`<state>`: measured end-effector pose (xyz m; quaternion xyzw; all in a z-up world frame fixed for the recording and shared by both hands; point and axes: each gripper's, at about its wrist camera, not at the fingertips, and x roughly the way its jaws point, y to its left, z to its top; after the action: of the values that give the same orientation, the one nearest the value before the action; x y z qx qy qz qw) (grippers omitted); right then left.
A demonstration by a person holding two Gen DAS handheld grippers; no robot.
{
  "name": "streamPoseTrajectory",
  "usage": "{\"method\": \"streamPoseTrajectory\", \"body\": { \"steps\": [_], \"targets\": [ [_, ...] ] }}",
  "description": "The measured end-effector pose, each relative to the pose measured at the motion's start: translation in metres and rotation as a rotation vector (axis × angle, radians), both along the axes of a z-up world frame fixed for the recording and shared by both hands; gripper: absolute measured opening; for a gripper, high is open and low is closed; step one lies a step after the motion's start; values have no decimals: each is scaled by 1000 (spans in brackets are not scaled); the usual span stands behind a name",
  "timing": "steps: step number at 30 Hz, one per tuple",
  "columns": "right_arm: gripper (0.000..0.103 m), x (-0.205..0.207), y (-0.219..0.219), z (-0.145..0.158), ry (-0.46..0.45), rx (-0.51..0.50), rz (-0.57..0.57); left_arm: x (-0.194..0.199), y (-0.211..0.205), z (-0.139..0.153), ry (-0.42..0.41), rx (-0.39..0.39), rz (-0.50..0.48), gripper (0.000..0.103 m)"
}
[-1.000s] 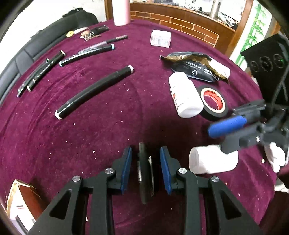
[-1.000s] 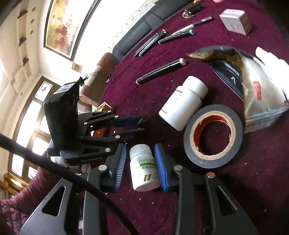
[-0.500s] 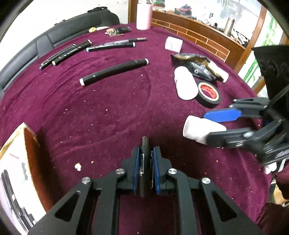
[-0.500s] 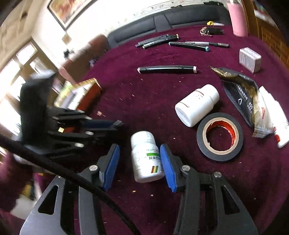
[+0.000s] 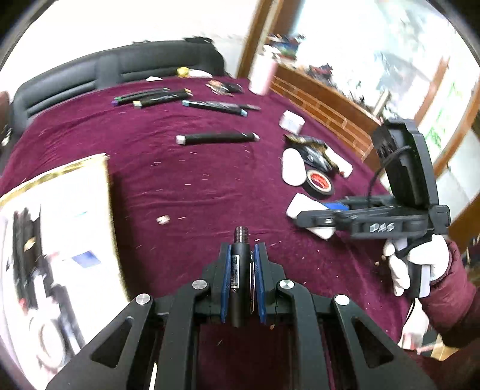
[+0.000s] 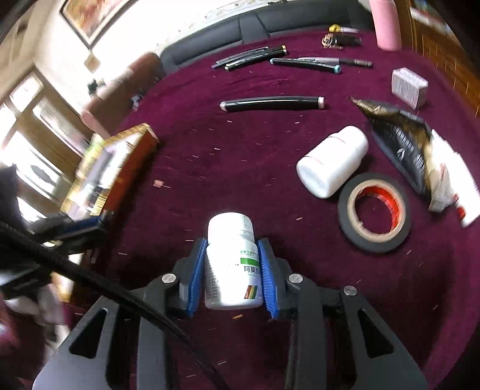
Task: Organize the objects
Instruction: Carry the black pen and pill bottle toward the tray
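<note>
At my twelve o'clock a black sofa [image 6: 270, 18] backs the maroon-covered table [image 6: 240, 156]. A framed picture [image 6: 90, 15] hangs at eleven, bright windows [image 6: 27, 126] glare at nine, wooden panelling [image 5: 324, 102] runs at two.

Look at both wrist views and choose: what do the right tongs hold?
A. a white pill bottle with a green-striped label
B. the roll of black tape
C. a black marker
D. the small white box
A: in the right wrist view the blue pads of the right tongs press both sides of the white pill bottle; the tape roll lies apart on the cloth.
</note>
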<state>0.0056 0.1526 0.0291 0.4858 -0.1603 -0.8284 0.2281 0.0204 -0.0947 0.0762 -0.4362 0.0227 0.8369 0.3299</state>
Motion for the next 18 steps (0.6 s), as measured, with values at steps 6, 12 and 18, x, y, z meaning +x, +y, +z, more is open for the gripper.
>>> {"method": "streamPoseTrajectory", "body": {
  "steps": [6, 12, 18],
  "targets": [
    [32, 2, -30, 30, -3, -203, 105, 16, -83, 19, 31, 78, 155, 12],
    [32, -9, -110, 47, -1, -260, 243, 19, -175, 19, 33, 42, 353, 12],
    [33, -23, -196, 30, -85, -273, 339, -1, -229, 1, -4, -6, 455, 12]
  ]
}}
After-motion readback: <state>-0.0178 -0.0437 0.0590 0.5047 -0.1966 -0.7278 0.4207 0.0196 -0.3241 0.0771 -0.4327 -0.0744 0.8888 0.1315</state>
